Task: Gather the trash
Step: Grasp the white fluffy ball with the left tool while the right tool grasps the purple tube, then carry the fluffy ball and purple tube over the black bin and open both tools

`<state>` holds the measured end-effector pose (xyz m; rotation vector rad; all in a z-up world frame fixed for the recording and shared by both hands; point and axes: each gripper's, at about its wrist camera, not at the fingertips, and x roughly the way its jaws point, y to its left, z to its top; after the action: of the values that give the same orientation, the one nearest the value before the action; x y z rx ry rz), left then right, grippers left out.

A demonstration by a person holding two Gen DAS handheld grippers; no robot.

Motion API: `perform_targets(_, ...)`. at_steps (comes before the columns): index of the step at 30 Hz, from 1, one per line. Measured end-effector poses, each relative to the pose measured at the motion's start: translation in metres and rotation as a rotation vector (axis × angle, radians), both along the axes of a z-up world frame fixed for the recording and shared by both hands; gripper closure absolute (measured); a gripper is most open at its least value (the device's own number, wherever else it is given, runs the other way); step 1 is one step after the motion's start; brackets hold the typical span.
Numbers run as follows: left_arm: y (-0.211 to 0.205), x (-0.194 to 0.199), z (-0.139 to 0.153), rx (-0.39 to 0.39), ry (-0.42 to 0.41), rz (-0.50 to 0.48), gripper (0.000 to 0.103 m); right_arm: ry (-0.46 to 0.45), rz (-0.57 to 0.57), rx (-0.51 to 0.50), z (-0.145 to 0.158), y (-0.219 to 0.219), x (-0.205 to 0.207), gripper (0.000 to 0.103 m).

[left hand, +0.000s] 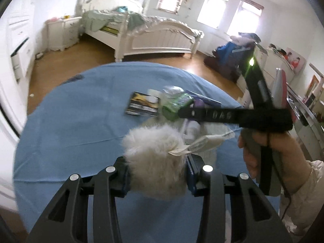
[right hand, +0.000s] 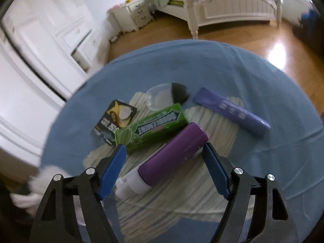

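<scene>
Trash pickup underway: left gripper (left hand: 157, 174) pinches a seemingly furry ball (left hand: 154, 154); right gripper (right hand: 164, 170), spread, must close on purple tube (right hand: 174, 154)

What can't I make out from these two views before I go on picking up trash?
- Left gripper: whether its pads press the fluffy white ball; fur covers them in the left view.
- Purple tube: its white end is blurred and partly behind the right gripper finger.
- Black card: print too blurred to read; the green gum pack covers its corner.
</scene>
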<state>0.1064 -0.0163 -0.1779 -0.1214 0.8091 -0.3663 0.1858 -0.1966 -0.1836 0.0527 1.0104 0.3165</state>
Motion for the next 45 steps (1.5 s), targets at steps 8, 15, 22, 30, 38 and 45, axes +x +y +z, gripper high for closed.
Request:
perform_targets(8, 0.022, -0.01, 0.006, -0.003, -0.005, 0.054, 0.061, -0.047, 0.065, -0.083, 0.003, 0.004, -0.023, 0.077)
perform_targets(15, -0.005, -0.017, 0.032, 0.02, -0.06, 0.008, 0.061, -0.229, 0.059, 0.085, 0.053, -0.036, -0.075, 0.077)
perform_targets(22, -0.077, -0.022, 0.068, 0.063, -0.136, -0.109, 0.061, -0.48, -0.045, 0.102, 0.117, -0.109, -0.135, 0.077)
perform_targets(30, -0.182, -0.026, 0.094, 0.05, -0.198, -0.268, 0.061, -0.628, -0.242, 0.034, 0.147, -0.229, -0.191, 0.077)
perform_targets(38, -0.264, -0.019, 0.089, 0.052, -0.2, -0.384, 0.061, -0.636, -0.402, 0.004, 0.132, -0.322, -0.223, 0.077)
perform_targets(45, -0.309, -0.01, 0.074, 0.041, -0.16, -0.439, 0.061, -0.586, -0.471, -0.008, 0.102, -0.342, -0.216, 0.077)
